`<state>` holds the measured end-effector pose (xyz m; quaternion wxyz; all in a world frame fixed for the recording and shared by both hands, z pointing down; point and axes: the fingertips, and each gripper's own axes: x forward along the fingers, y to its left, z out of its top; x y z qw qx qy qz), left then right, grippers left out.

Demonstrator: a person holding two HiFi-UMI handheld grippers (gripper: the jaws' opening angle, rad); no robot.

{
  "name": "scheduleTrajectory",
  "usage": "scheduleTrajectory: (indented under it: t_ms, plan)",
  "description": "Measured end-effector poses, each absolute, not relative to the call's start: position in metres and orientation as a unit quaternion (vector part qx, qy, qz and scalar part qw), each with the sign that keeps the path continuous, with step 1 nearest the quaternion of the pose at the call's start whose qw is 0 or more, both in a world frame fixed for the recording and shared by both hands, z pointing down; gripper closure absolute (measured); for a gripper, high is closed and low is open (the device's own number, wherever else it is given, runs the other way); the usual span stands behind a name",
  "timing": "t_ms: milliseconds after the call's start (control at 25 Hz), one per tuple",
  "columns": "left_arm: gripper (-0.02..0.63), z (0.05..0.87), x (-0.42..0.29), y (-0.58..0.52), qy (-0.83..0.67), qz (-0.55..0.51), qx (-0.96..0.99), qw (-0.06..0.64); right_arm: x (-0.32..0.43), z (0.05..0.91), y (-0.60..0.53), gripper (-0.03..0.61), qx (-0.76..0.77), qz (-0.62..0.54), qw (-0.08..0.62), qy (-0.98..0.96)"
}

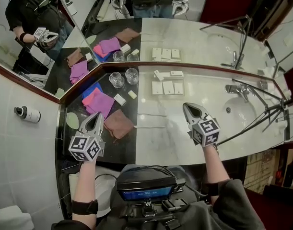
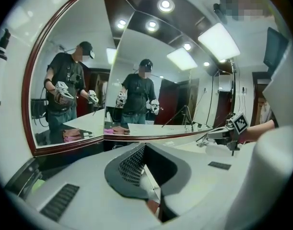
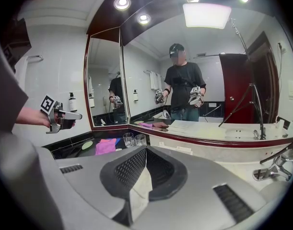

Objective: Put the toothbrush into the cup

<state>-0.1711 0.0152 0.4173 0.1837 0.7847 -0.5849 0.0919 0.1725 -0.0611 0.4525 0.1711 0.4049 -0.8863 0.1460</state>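
**Head view:** I hold the left claw (image 1: 97, 116) pressed together and empty above the brown cloth (image 1: 118, 124) on the dark end of the bench (image 1: 156, 145). The right claw (image 1: 187, 106), also pressed together and carrying nothing, hangs over pale marble near the basin (image 1: 238, 112). Two glass cups (image 1: 116, 79) stand at the back of the dark section. Neither shows a brush inside, so I judge the task not yet done. I cannot pick out the toothbrush for certain; it may lie among the small white packets (image 1: 168, 87) by the mirror (image 1: 194, 37).

**Left gripper view:** The pads (image 2: 132, 164) meet, with only a reddish-brown sliver below them, likely the cloth. The bench underneath is hidden.

**Right gripper view:** The pads (image 3: 132, 169) are together here too. The cups and a pink cloth (image 3: 106, 146) lie ahead, small.
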Motion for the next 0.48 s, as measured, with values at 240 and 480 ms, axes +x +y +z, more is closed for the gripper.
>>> scheduleTrajectory:
  t_ms: [240, 480]
  plan:
    - [0.606, 0.423, -0.165, 0.021, -0.582, 0.093, 0.787, 0.180, 0.166, 0.456, -0.056, 0.557, 0.405, 0.146, 0.173, -0.886]
    - [0.606, 0.423, -0.164, 0.021, -0.581, 0.088, 0.789, 0.181, 0.153, 0.457, -0.054, 0.557, 0.395, 0.148, 0.177, -0.889]
